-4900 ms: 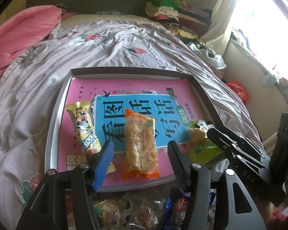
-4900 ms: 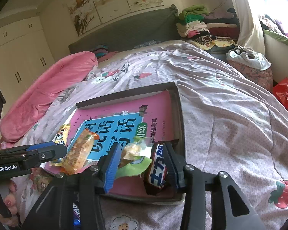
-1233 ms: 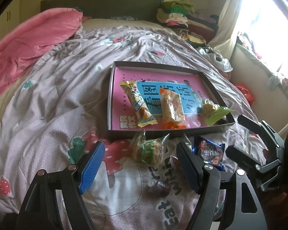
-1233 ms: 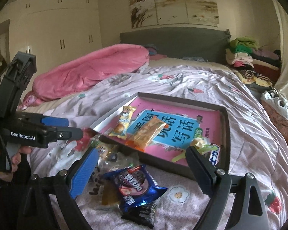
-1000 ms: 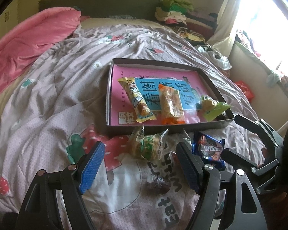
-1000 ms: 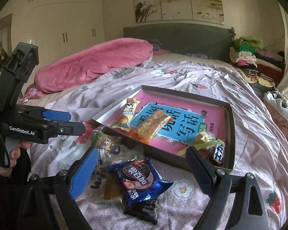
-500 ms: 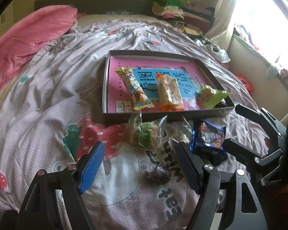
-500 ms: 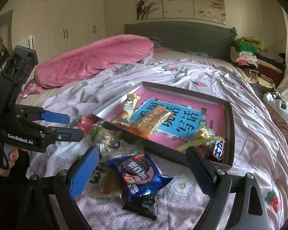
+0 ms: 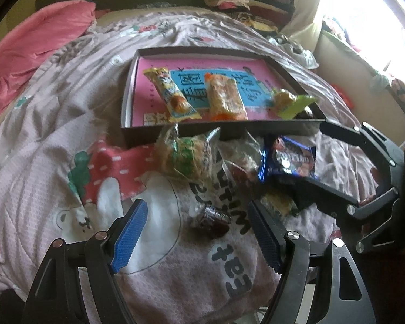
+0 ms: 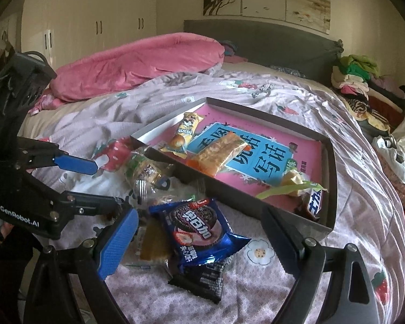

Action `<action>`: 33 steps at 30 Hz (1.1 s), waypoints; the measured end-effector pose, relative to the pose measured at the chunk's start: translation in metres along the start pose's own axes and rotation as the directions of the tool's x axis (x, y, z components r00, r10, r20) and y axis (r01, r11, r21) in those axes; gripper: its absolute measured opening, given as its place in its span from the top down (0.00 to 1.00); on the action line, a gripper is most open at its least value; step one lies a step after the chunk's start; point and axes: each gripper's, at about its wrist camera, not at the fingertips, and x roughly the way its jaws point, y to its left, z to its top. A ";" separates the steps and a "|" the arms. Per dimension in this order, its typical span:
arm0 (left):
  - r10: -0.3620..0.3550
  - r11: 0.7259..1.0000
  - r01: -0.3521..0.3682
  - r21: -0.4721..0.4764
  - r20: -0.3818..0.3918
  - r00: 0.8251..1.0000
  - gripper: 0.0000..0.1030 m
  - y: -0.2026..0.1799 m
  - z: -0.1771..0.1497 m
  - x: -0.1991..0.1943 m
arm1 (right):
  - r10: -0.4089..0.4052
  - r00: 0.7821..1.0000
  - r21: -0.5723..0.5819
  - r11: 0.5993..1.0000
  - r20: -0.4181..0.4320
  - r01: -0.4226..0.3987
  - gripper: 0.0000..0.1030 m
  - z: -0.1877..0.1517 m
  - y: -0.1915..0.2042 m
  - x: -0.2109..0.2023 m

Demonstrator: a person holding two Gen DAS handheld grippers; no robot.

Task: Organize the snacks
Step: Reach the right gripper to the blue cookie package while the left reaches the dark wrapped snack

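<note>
Soft, lumpy bedding is what your snacks lie on: a pale pink quilt with strawberry prints [image 10: 359,216] on a bed. It can sag when you push down, so a packet may slide away or the shallow dark cardboard tray [image 10: 333,189] may tip.

Your left tongs [image 9: 197,229] are spread wide with nothing in them, above a small dark brown wrapped sweet [image 9: 212,220]. It is tiny and shiny, so it could slip out or you could pinch the quilt too.

Your right tongs [image 10: 199,245] are also spread and empty, over a shiny blue cookie packet [image 10: 199,232]. It lies on a flat black packet [image 10: 202,278], so you might grab both.

A clear packet with a green label [image 9: 186,159] leans on the tray's front wall. Inside the tray lie a long yellow packet [image 9: 170,94] and an orange packet [image 9: 224,97].
</note>
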 end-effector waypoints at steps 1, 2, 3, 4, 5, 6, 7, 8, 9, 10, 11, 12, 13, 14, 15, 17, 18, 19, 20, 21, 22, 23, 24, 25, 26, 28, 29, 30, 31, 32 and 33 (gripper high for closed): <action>-0.001 1.000 0.001 0.003 -0.004 1.000 0.24 -0.001 -0.001 0.001 | -0.003 1.000 -0.002 1.000 -0.002 0.003 0.10 0.000 0.000 0.000; -0.002 1.000 0.002 0.004 -0.008 1.000 0.24 -0.001 -0.001 0.002 | -0.006 1.000 -0.005 1.000 -0.003 0.006 0.10 -0.001 0.001 0.001; -0.004 1.000 0.004 0.007 -0.012 1.000 0.24 -0.001 -0.002 0.003 | -0.009 1.000 -0.009 1.000 -0.003 0.009 0.10 -0.001 0.001 0.001; -0.006 1.000 0.007 0.008 -0.016 1.000 0.24 -0.002 -0.003 0.004 | -0.016 1.000 -0.014 1.000 -0.004 0.016 0.10 -0.001 0.001 0.002; -0.008 1.000 0.008 0.009 -0.019 1.000 0.24 -0.002 -0.004 0.005 | -0.021 1.000 -0.017 1.000 -0.004 0.020 0.10 -0.001 0.001 0.002; -0.010 1.000 0.010 0.011 -0.022 1.000 0.24 -0.002 -0.005 0.006 | -0.021 1.000 -0.019 1.000 -0.005 0.021 0.10 -0.002 0.002 0.002; -0.011 1.000 0.011 0.011 -0.025 1.000 0.24 -0.002 -0.005 0.007 | -0.022 1.000 -0.020 1.000 -0.007 0.022 0.10 -0.003 0.001 0.003; -0.008 1.000 0.009 0.012 -0.031 0.999 0.24 -0.002 -0.006 0.009 | -0.024 1.000 -0.021 0.999 -0.012 0.023 0.10 -0.003 0.001 0.005; -0.006 1.000 0.007 0.014 -0.035 0.999 0.24 -0.002 -0.006 0.011 | -0.024 1.000 -0.023 0.999 -0.014 0.024 0.10 -0.003 0.001 0.005; -0.004 1.000 0.005 0.017 -0.037 0.999 0.24 -0.002 -0.007 0.012 | -0.026 1.000 -0.026 0.999 -0.017 0.025 0.10 -0.004 0.000 0.006; -0.003 1.000 0.004 0.020 -0.039 0.999 0.24 -0.002 -0.008 0.013 | -0.029 0.999 -0.030 0.999 -0.020 0.029 0.10 -0.005 0.000 0.008; -0.006 1.000 0.007 0.023 -0.043 0.999 0.24 -0.003 -0.009 0.014 | -0.031 0.999 -0.033 0.999 -0.021 0.031 0.10 -0.005 0.001 0.008; -0.011 1.000 0.012 0.025 -0.048 0.999 0.24 -0.003 -0.009 0.016 | -0.034 0.999 -0.038 0.999 -0.021 0.034 0.10 -0.005 0.001 0.010; -0.014 1.000 0.015 0.027 -0.052 0.999 0.24 -0.004 -0.010 0.017 | -0.038 0.999 -0.044 0.998 -0.023 0.037 0.10 -0.006 0.001 0.011; -0.016 0.999 0.017 0.029 -0.052 0.999 0.24 -0.005 -0.010 0.017 | -0.040 0.999 -0.048 0.998 -0.026 0.039 0.10 -0.006 0.001 0.013; -0.012 0.999 0.013 0.037 -0.052 0.999 0.24 -0.007 -0.011 0.019 | -0.050 0.998 -0.061 0.997 -0.038 0.048 0.10 -0.007 0.001 0.017; -0.012 0.999 0.014 0.037 -0.051 0.999 0.24 -0.007 -0.012 0.019 | -0.053 0.998 -0.066 0.997 -0.042 0.050 0.10 -0.008 0.002 0.018; -0.015 0.999 0.017 0.034 -0.050 0.999 0.24 -0.006 -0.012 0.019 | -0.056 0.997 -0.069 0.996 -0.045 0.053 0.10 -0.008 0.002 0.020; -0.017 0.999 0.019 0.030 -0.049 0.999 0.24 -0.005 -0.011 0.019 | -0.057 0.997 -0.070 0.996 -0.047 0.054 0.10 -0.008 0.003 0.021; -0.021 0.999 0.022 0.027 -0.046 0.999 0.24 -0.005 -0.011 0.019 | -0.056 0.997 -0.070 0.996 -0.048 0.052 0.10 -0.008 0.002 0.022; -0.021 0.999 0.022 0.026 -0.044 0.999 0.24 -0.004 -0.010 0.019 | -0.055 0.997 -0.069 0.996 -0.049 0.052 0.10 -0.009 0.002 0.023; -0.021 0.999 0.022 0.024 -0.041 0.999 0.24 -0.004 -0.010 0.018 | -0.056 0.997 -0.069 0.996 -0.050 0.052 0.10 -0.009 0.002 0.024; -0.024 0.999 0.025 0.021 -0.040 0.999 0.24 -0.003 -0.010 0.019 | -0.056 0.997 -0.068 0.996 -0.052 0.052 0.10 -0.009 0.001 0.025; -0.026 0.999 0.027 0.020 -0.038 0.999 0.24 -0.003 -0.010 0.019 | -0.054 0.997 -0.067 0.996 -0.054 0.050 0.10 -0.009 0.001 0.026; -0.028 0.999 0.029 0.016 -0.036 0.999 0.25 -0.002 -0.009 0.019 | -0.052 0.997 -0.065 0.997 -0.057 0.048 0.10 -0.008 0.001 0.027; -0.037 0.999 0.037 0.006 -0.036 0.999 0.24 0.000 -0.009 0.020 | -0.050 0.997 -0.063 0.997 -0.054 0.047 0.10 -0.008 0.000 0.028; -0.041 0.999 0.041 0.003 -0.035 0.999 0.24 0.001 -0.009 0.020 | -0.050 0.997 -0.064 0.997 -0.050 0.047 0.10 -0.008 0.000 0.029; -0.043 0.999 0.043 0.000 -0.033 0.999 0.24 0.001 -0.009 0.021 | -0.053 0.997 -0.064 0.997 -0.047 0.050 0.10 -0.008 -0.001 0.029; -0.044 0.999 0.044 0.000 -0.031 0.999 0.24 0.002 -0.009 0.021 | -0.051 0.998 -0.063 0.997 -0.047 0.048 0.10 -0.008 -0.001 0.030; -0.046 0.999 0.046 0.000 -0.030 0.998 0.24 0.002 -0.009 0.021 | -0.048 0.998 -0.060 0.997 -0.046 0.045 0.11 -0.008 -0.002 0.030; -0.047 0.999 0.047 0.000 -0.027 0.999 0.24 0.002 -0.009 0.021 | -0.045 0.998 -0.056 0.998 -0.045 0.042 0.11 -0.008 -0.003 0.031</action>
